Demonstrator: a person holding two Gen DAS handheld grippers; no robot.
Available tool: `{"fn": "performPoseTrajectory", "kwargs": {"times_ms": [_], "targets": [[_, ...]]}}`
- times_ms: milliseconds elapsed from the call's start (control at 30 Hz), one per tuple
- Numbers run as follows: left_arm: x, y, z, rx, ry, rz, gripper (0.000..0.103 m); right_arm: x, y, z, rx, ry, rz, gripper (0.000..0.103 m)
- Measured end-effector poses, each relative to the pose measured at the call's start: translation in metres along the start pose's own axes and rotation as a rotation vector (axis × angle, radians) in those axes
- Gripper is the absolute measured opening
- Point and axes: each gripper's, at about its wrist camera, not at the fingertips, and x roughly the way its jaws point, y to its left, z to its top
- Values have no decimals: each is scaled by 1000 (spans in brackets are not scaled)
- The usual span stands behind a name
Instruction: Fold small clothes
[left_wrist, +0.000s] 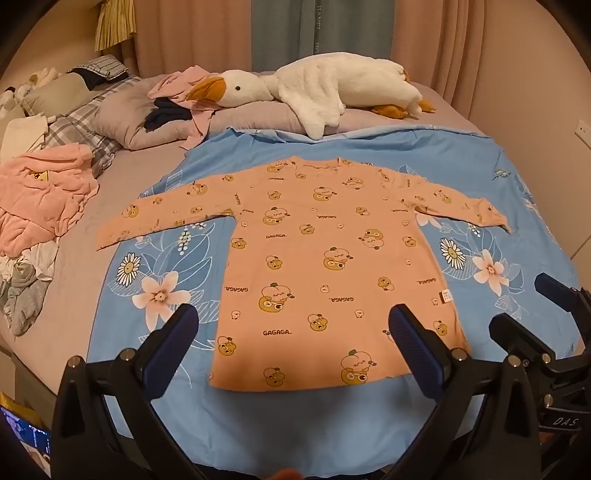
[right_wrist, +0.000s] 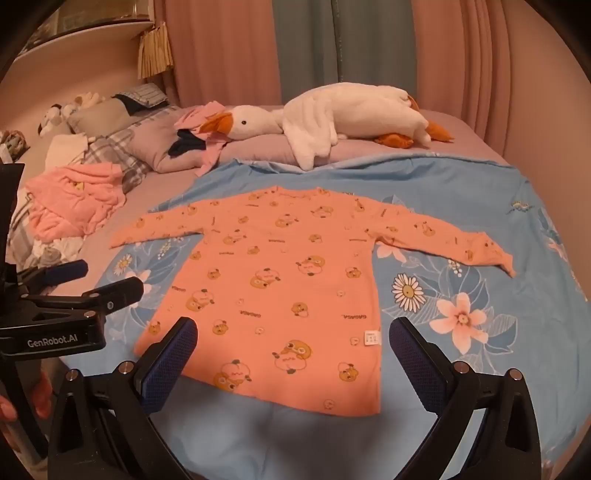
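A small orange long-sleeved shirt (left_wrist: 314, 266) with cartoon prints lies flat on a blue floral sheet (left_wrist: 155, 266), both sleeves spread out, hem toward me. It also shows in the right wrist view (right_wrist: 280, 280). My left gripper (left_wrist: 293, 325) is open and empty, above the near hem. My right gripper (right_wrist: 293, 339) is open and empty, above the hem's right part. The right gripper also shows at the right edge of the left wrist view (left_wrist: 532, 306). The left gripper also shows at the left of the right wrist view (right_wrist: 107, 280).
A white plush goose (left_wrist: 325, 88) lies on a grey pillow behind the shirt. A pile of pink clothes (left_wrist: 40, 192) and grey and white pieces (left_wrist: 26, 288) sit at the left. The blue floral sheet (right_wrist: 461, 295) covers the bed's near part. Curtains hang behind.
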Motion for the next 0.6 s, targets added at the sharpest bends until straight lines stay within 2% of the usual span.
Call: {"fn": "performPoseTrajectory", "kwargs": {"times_ms": [233,600], "targets": [[2,-1,0,10,10,8,103,-3,2,-1,-1,-6,0,103],[-7,-7,-1,29,-17,5,103,-1,-3,0,3,10,2,103]]}}
